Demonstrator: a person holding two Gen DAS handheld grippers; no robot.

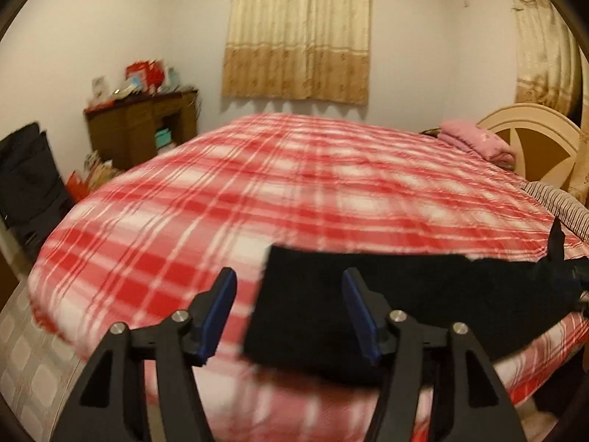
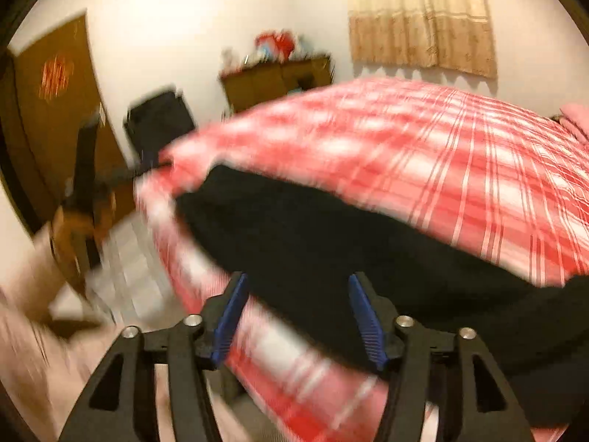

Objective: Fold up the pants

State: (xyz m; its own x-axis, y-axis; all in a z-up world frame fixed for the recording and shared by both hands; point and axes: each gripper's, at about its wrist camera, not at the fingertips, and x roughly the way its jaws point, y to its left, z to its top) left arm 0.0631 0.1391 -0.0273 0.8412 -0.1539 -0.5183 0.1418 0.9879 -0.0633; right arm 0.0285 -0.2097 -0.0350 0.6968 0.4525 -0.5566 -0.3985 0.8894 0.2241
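Note:
Black pants [image 1: 405,294] lie folded into a long band on the red-and-white plaid bed cover [image 1: 257,184], near the bed's front edge. My left gripper [image 1: 289,274] hovers over their left end. It is open: the blue pads [image 1: 221,313] stand wide apart and press on nothing. My right gripper [image 1: 559,258] shows as a dark shape at the band's right end. In the blurred right wrist view the pants [image 2: 331,228] stretch across the bed cover [image 2: 441,147]. There my right gripper [image 2: 298,277] is open just in front of the cloth, and the left gripper [image 2: 84,169] is a dark smear at the left.
A brown cabinet [image 1: 140,132] with clutter on top stands by the far wall. A black bag [image 1: 25,176] sits left of the bed, over tiled floor [image 1: 29,361]. Pink folded cloth [image 1: 475,140] lies by the cream headboard [image 1: 533,140]. A brown door [image 2: 55,92] is at the left.

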